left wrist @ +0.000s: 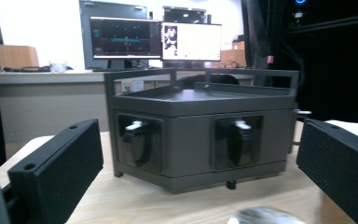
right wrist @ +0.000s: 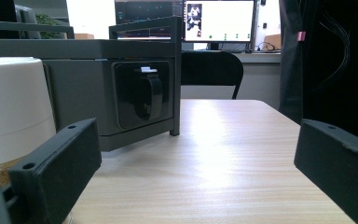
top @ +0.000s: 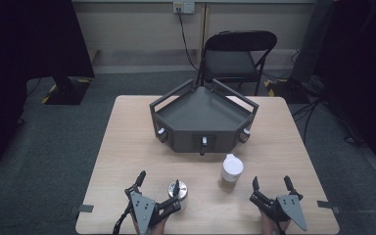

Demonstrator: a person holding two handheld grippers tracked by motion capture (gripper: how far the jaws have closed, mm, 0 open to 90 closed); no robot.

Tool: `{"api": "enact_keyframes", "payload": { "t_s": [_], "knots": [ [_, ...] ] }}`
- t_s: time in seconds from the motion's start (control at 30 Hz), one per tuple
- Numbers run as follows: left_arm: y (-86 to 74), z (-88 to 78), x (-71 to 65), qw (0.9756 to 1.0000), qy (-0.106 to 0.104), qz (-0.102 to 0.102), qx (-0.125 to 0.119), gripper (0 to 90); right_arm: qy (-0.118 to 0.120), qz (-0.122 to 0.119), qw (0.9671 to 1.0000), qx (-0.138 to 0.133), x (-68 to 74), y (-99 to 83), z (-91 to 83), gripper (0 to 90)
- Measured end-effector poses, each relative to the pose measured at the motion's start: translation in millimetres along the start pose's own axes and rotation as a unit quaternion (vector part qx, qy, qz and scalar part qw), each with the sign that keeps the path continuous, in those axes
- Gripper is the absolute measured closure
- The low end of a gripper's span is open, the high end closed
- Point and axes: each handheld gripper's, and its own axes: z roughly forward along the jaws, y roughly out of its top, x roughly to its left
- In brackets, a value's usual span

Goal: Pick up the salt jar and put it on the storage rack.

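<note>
Left gripper gapes wide beside the metal weight; right gripper wide, right of the white-lidded jar.

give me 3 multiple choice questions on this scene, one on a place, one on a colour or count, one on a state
1. Where is the jar?
A. on the table in front of the grey tray
B. inside the tray
C. on the chair

2. What colour is the jar's lid?
A. red
B. white
C. green

3. How is the right gripper?
A. shut on the jar
B. shut on nothing
C. open, holding nothing

Answers:
1. A, it stands on the table just before the tray.
2. B, the lid is white above brownish contents.
3. C, its jaws stand wide apart with bare table between them.
</note>
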Motion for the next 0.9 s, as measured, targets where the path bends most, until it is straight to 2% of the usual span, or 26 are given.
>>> {"api": "enact_keyframes", "payload": {
  "t_s": [0.13,0.37,0.47,0.73,0.9],
  "knots": [
    [-2.1,-1.9,-7.1,0.9999,-0.011,0.001,0.006,0.0,0.000,0.000,1.0000,0.000,0.1,0.0,0.0,0.0],
    [-9.9,-0.8,-11.1,0.9989,-0.032,-0.017,0.029,2.6,0.000,0.000,1.0000,0.000,0.1,0.0,-0.1,0.0],
    [-13.5,0.6,-14.4,0.9986,-0.036,-0.008,0.039,4.4,0.000,0.000,1.0000,0.000,0.1,0.0,-0.1,0.0],
    [-22.5,5.6,-15.9,0.9973,-0.035,-0.017,0.062,9.8,0.000,0.000,1.0000,0.000,0.1,0.0,-0.2,0.0],
    [-27.9,6.0,-13.2,0.9966,-0.041,-0.020,0.069,18.7,0.000,0.000,1.0000,0.000,0.1,0.0,-0.2,0.0]
  ]
}}
